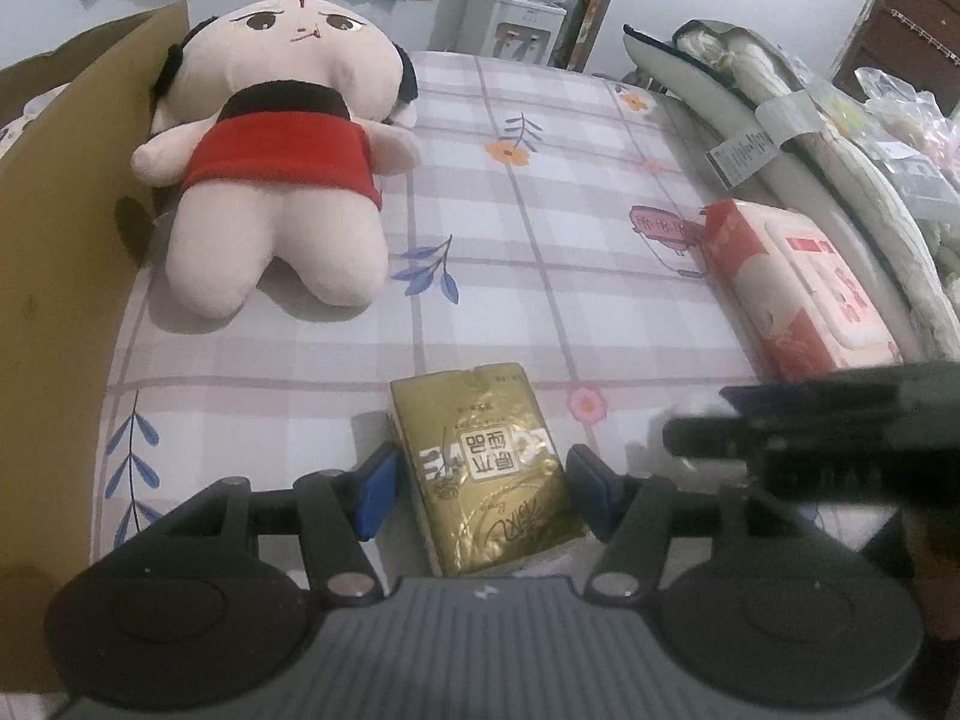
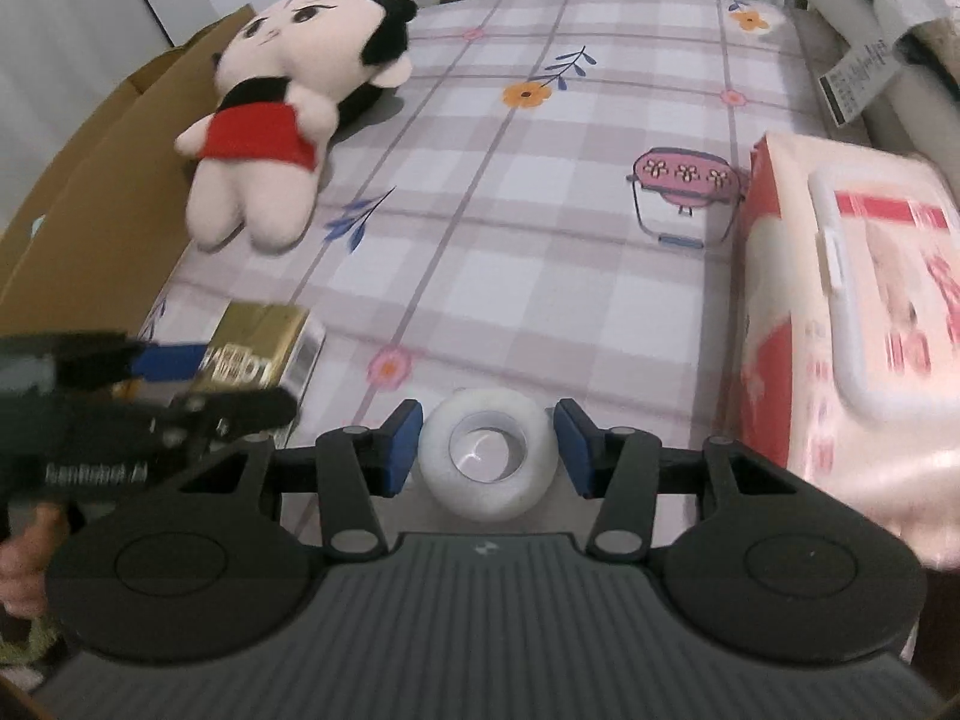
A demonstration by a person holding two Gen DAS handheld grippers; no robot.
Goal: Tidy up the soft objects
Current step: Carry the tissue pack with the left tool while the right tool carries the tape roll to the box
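Observation:
A gold tissue pack (image 1: 480, 468) lies between the blue pads of my left gripper (image 1: 485, 489), which press on its two sides. My right gripper (image 2: 487, 450) is shut on a white roll (image 2: 486, 495) with a hollow core, held just above the checked bedsheet (image 2: 540, 228). The right gripper (image 1: 714, 420) shows blurred at the right of the left wrist view. In the right wrist view the left gripper (image 2: 228, 384) sits at the left with the gold pack (image 2: 264, 348). A plush doll (image 1: 282, 180) in a red dress lies on its back at the far left. A red and pink wipes pack (image 2: 840, 330) rests at the right.
A brown cardboard box (image 1: 66, 270) stands along the bed's left edge beside the doll (image 2: 264, 138). Bagged, folded bedding (image 1: 750, 102) is piled on the right behind the wipes pack (image 1: 798, 288). A water dispenser (image 1: 516, 24) stands beyond the bed's far edge.

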